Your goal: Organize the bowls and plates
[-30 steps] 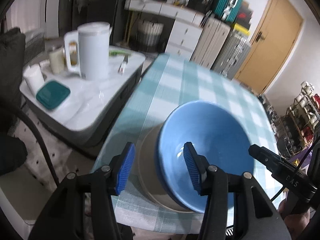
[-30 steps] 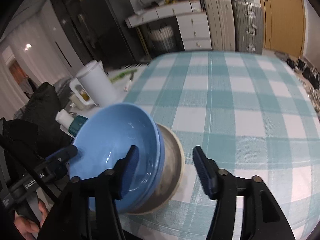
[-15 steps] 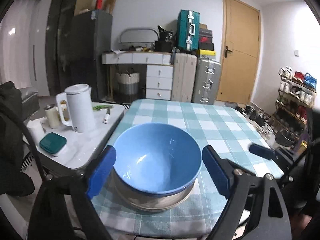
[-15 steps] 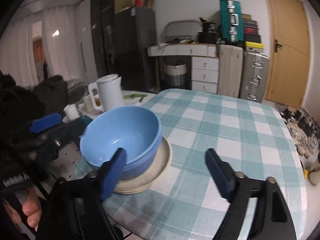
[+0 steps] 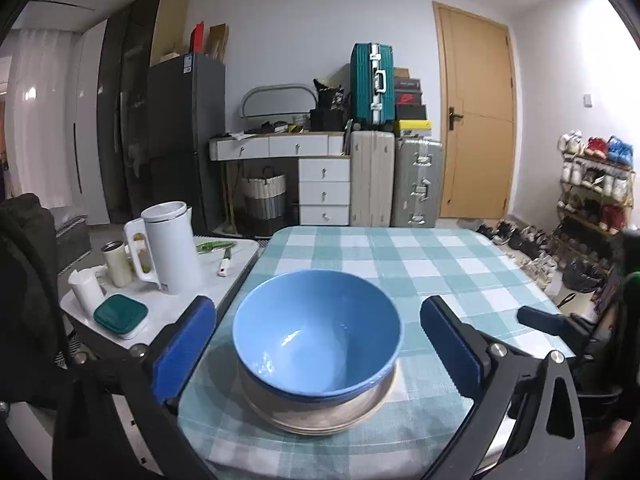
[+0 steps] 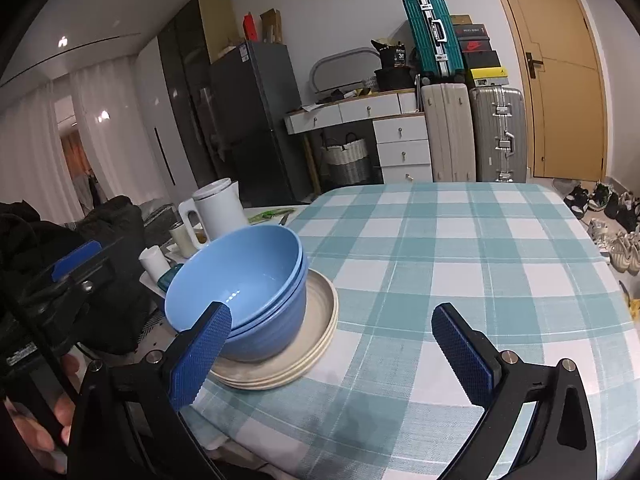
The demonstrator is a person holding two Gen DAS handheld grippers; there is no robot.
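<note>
Stacked blue bowls [image 5: 316, 340] [image 6: 240, 284] rest on a stack of beige plates [image 5: 320, 416] [image 6: 280, 372] near the front left corner of the checked table [image 5: 440, 264] [image 6: 460, 264]. My left gripper [image 5: 316, 316] hovers just short of the stack, its jaws opening wide to either side of the bowls, pads touching nothing. My right gripper [image 6: 330, 320] sits to the right of the stack above the cloth, jaws also opening, with nothing between them. Each gripper shows at the edge of the other's view.
A low white side table [image 5: 236, 276] on the left carries a white kettle [image 5: 170, 248], cups and a teal-lidded box [image 5: 120, 314]. Suitcases, drawers and a door stand behind. Shoes and a rack [image 5: 592, 200] line the right. A person's hand [image 6: 60, 416] shows at the lower left.
Both grippers have pulled back from the bowl's rim and levelled out. Their jaws have spread from half open to wide. The bowls and plates stayed put.
</note>
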